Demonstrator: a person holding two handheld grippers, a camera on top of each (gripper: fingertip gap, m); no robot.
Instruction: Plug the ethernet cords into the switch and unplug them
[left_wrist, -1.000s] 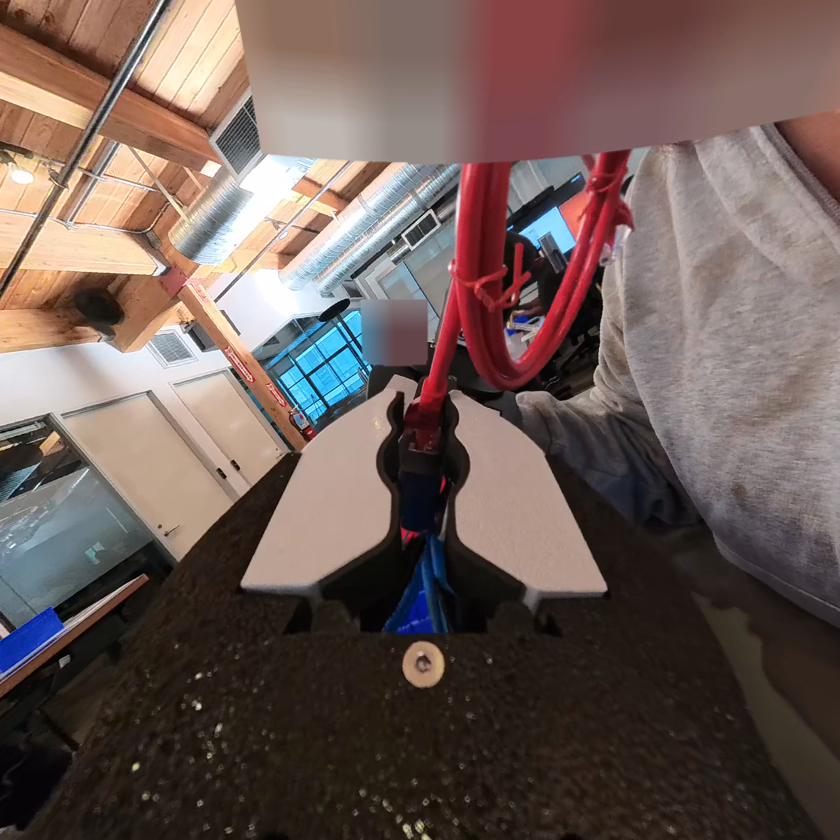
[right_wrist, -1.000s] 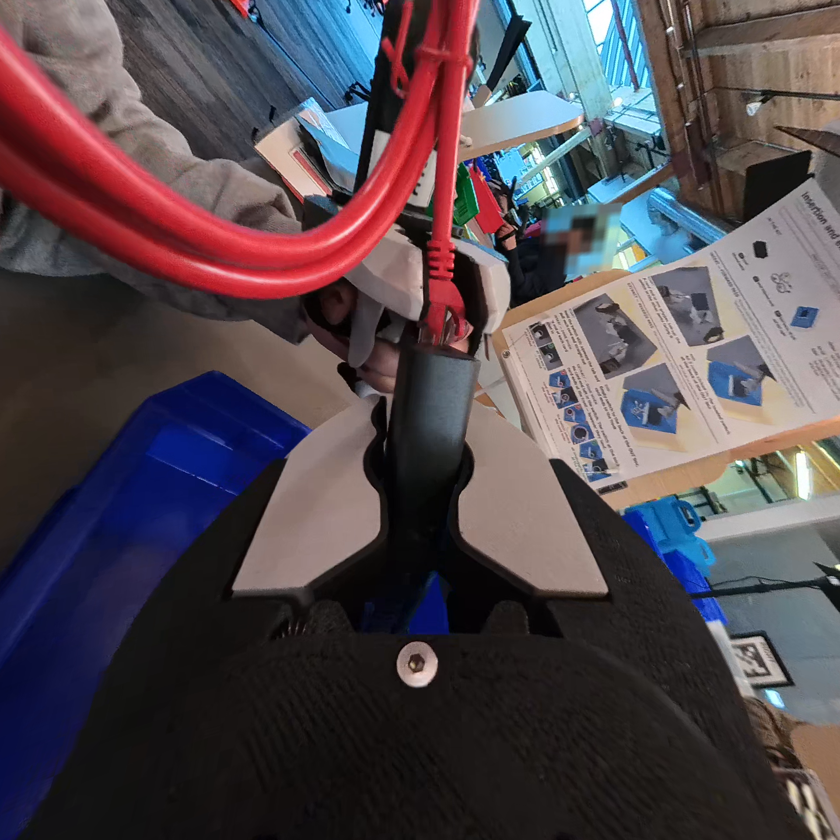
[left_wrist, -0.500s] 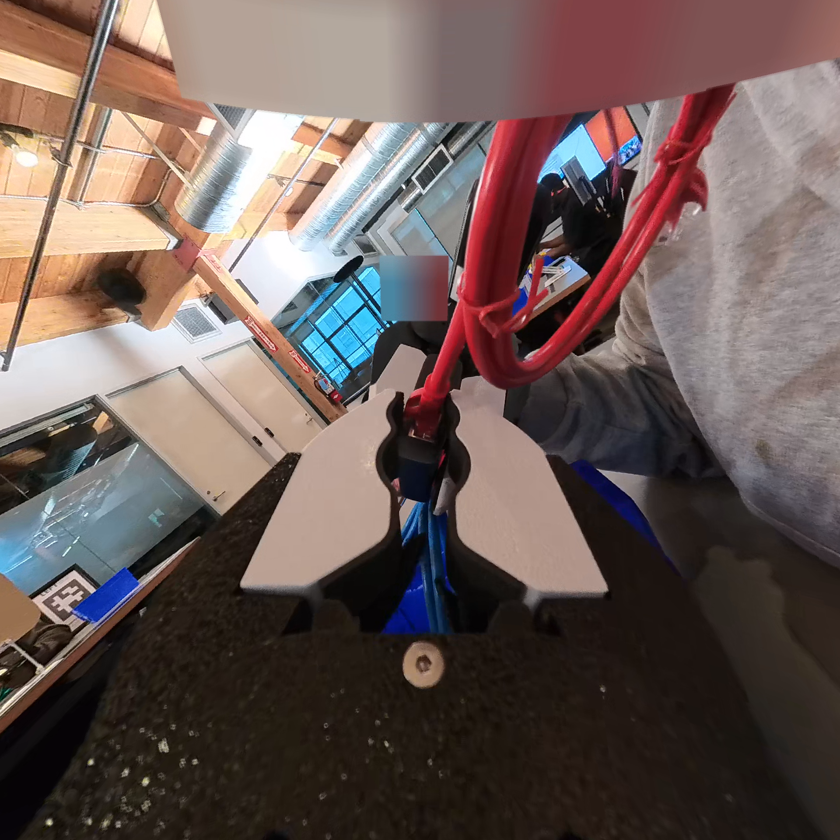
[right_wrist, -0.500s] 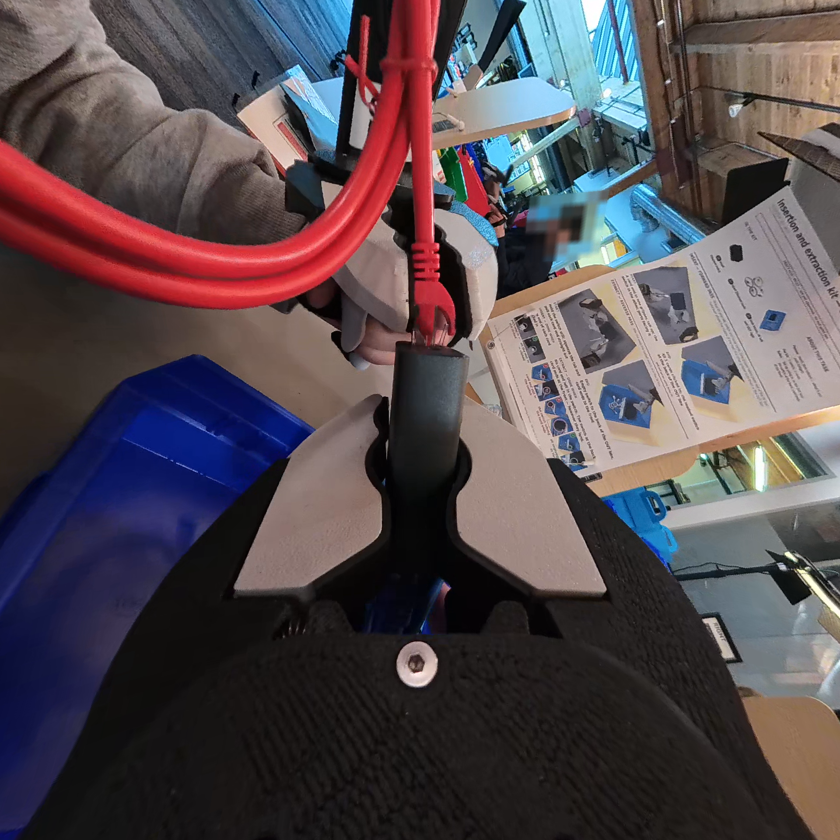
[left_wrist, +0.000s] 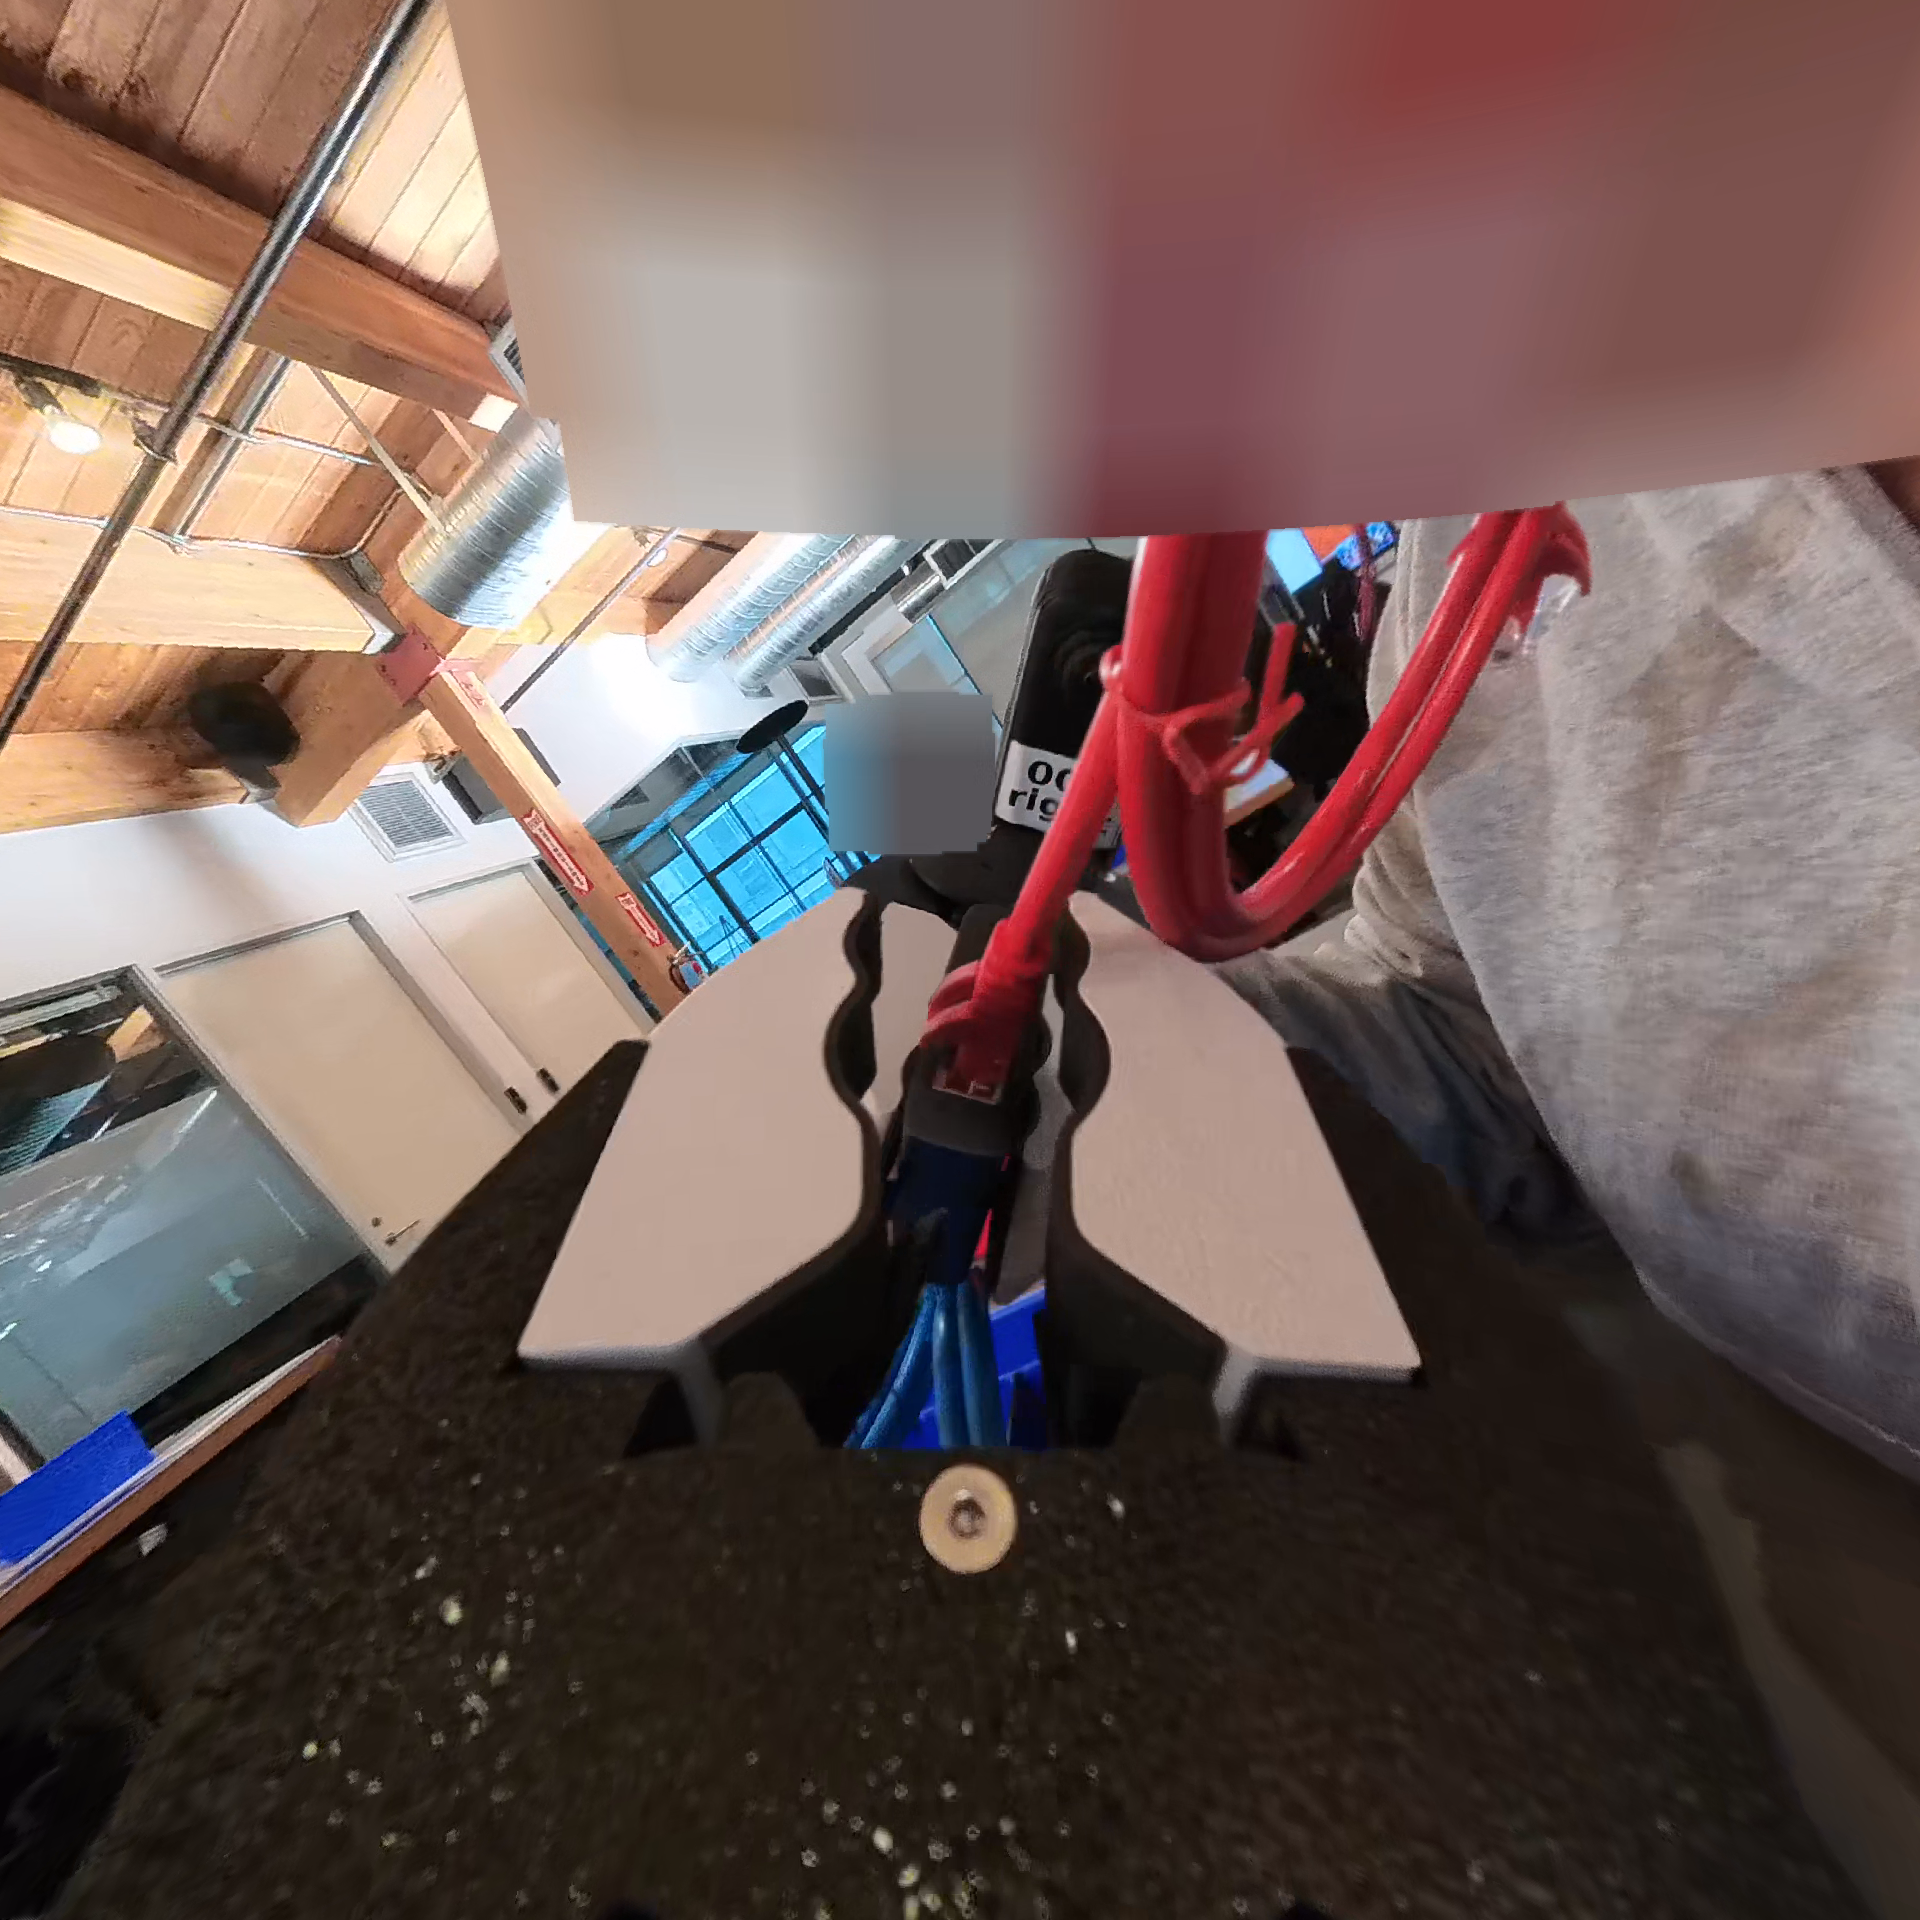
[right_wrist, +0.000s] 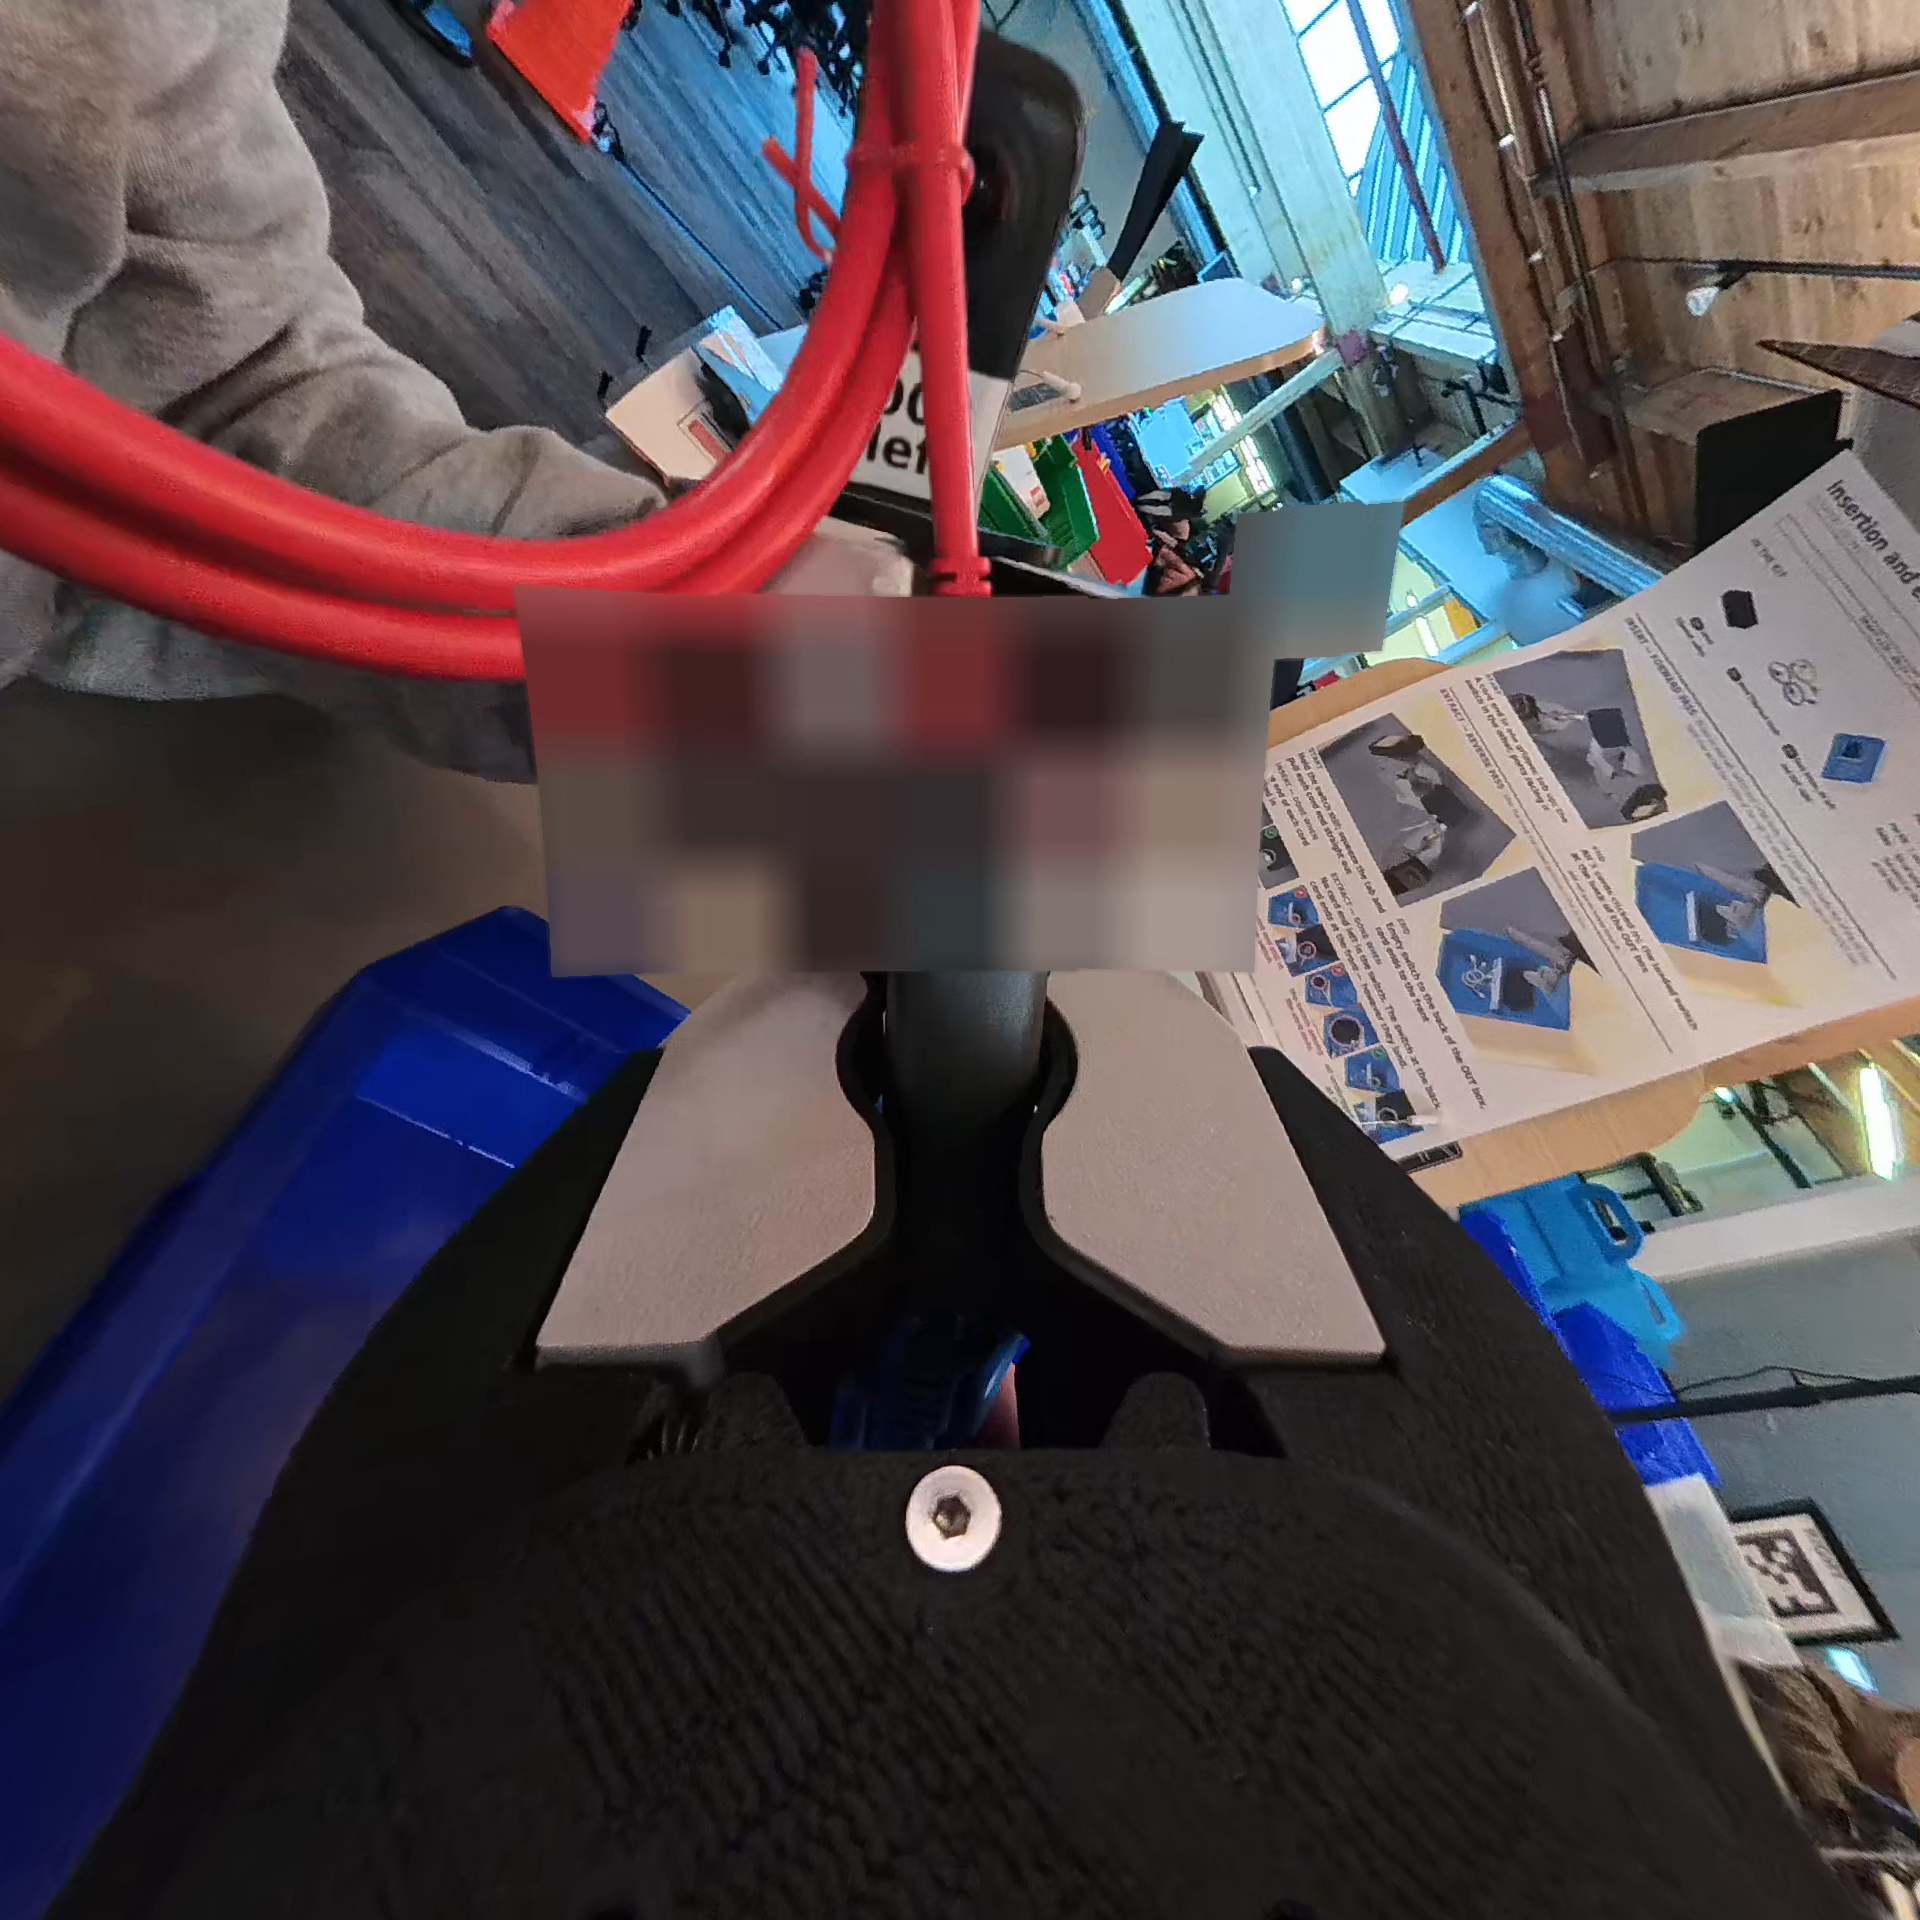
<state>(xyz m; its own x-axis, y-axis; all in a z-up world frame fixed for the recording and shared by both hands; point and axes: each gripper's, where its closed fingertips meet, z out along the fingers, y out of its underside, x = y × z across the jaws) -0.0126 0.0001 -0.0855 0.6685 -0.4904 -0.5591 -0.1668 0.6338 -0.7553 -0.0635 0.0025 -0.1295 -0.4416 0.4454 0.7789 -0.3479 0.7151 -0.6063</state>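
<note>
The red ethernet cord (left_wrist: 1023, 914) runs down in the left wrist view to its red plug (left_wrist: 977, 1039), which sits in a port of the dark switch (left_wrist: 961, 1127) between the fingers of the left gripper (left_wrist: 961, 1023). The jaws stand apart: a clear gap shows between the left finger (left_wrist: 727, 1143) and the plug, so this gripper is released and grasps nothing. The rest of the cord hangs as a tied red coil (left_wrist: 1247, 831) beside a person's grey sleeve (left_wrist: 1610, 935). Blue cords (left_wrist: 940, 1361) show low between the fingers.

In the right wrist view, the right gripper (right_wrist: 961, 1039) is clenched on the dark switch (right_wrist: 961, 1029), both pale fingers (right_wrist: 748, 1143) closing on its sides. The upper end of the switch is hidden by a blurred patch. The red cord (right_wrist: 951, 416) drops toward it from above, and its loops (right_wrist: 312, 551) sweep off to the left. A blue bin (right_wrist: 260, 1195) lies at the lower left, an illustrated instruction sheet (right_wrist: 1610, 810) at the right.
</note>
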